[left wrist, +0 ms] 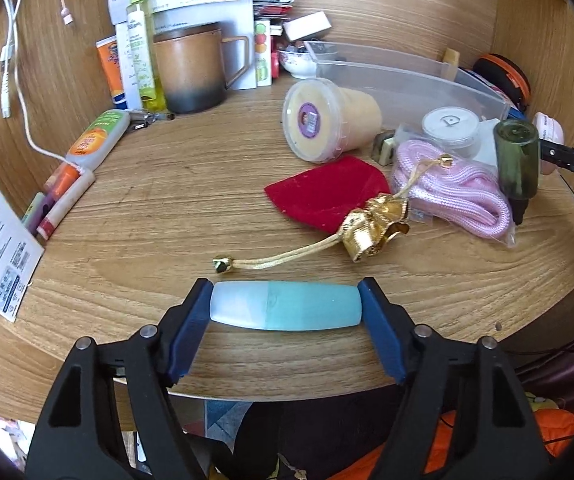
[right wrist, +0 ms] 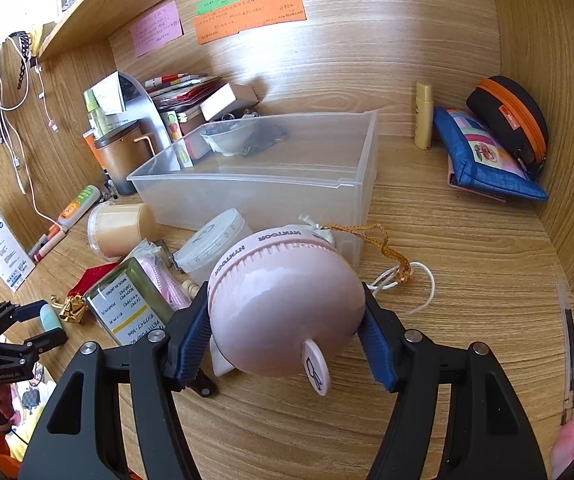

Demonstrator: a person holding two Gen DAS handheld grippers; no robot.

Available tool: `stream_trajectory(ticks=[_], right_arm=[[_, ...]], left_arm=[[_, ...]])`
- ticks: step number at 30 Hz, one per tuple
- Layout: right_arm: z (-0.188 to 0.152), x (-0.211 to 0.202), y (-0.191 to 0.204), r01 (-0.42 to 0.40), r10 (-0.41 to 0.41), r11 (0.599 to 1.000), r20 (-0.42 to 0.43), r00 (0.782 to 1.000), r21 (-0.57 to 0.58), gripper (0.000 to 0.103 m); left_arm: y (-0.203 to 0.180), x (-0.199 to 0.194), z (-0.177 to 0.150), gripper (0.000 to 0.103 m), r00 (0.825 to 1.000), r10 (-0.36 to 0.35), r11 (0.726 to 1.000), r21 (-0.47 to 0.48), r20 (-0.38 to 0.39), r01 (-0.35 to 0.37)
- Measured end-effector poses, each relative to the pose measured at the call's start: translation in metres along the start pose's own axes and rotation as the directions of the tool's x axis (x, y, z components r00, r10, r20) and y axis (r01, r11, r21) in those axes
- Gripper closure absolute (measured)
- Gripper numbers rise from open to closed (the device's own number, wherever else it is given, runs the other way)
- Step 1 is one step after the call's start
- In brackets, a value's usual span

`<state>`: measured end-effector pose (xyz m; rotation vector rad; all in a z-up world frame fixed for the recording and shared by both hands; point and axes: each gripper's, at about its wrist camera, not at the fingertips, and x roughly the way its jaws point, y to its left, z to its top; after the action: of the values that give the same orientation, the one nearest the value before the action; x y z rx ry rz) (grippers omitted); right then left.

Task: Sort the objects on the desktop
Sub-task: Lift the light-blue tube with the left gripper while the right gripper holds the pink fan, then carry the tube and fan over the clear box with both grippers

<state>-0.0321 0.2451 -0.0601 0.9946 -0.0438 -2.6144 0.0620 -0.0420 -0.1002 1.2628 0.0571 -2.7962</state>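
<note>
Fingers of the left gripper [left wrist: 287, 312] bracket a pale blue tube [left wrist: 287, 306] end to end near the desk [left wrist: 147, 208] edge; both pads appear to press its ends, a lengthwise grip suited to lifting it whole. Right gripper [right wrist: 287, 332] clenches a pink round device [right wrist: 283, 308], held above the desk short of the clear bin [right wrist: 359, 168], probably its destination.

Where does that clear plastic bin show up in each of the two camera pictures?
Left wrist view: clear plastic bin at upper right, behind the lidded beige cup.
Right wrist view: the bin in the centre, above the pink round case.
Shared landmark: the beige cup beside it.
</note>
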Motion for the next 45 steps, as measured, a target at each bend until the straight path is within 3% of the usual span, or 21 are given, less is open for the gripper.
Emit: stream_trajectory(ticks=[5, 13, 29, 32, 36, 45], right_arm=[[0.006, -0.001, 0.003, 0.005, -0.005, 1.000, 0.007, 1.000, -0.020, 0.040], [0.019, -0.009, 0.006, 0.016, -0.015, 0.999, 0.037, 0.999, -0.032, 0.040], [0.057, -0.024, 0.008, 0.093, -0.086, 0.993, 0.100, 0.991, -0.073, 0.040], [0.066, -0.022, 0.008, 0.108, -0.099, 0.991, 0.106, 0.989, -0.080, 0.040], [0.079, -0.016, 0.005, 0.118, -0.108, 0.989, 0.105, 0.989, -0.090, 0.040], [0.105, 0.010, 0.004, 0.101, -0.093, 0.988, 0.074, 0.993, -0.114, 0.040]], left_arm=[[0.003, -0.021, 0.006, 0.030, 0.998, -0.014, 1.000, -0.026, 0.057, 0.015], [-0.010, -0.049, 0.042, 0.030, 0.985, -0.057, 0.998, 0.038, 0.165, 0.051], [-0.037, -0.031, 0.141, 0.030, 0.951, -0.176, 0.975, 0.180, 0.256, 0.131], [-0.043, -0.031, 0.160, 0.030, 0.937, -0.221, 0.963, 0.210, 0.269, 0.167], [-0.051, -0.021, 0.185, 0.030, 0.932, -0.235, 0.956, 0.237, 0.275, 0.171], [-0.060, 0.021, 0.230, 0.030, 0.940, -0.266, 0.947, 0.240, 0.214, 0.213]])
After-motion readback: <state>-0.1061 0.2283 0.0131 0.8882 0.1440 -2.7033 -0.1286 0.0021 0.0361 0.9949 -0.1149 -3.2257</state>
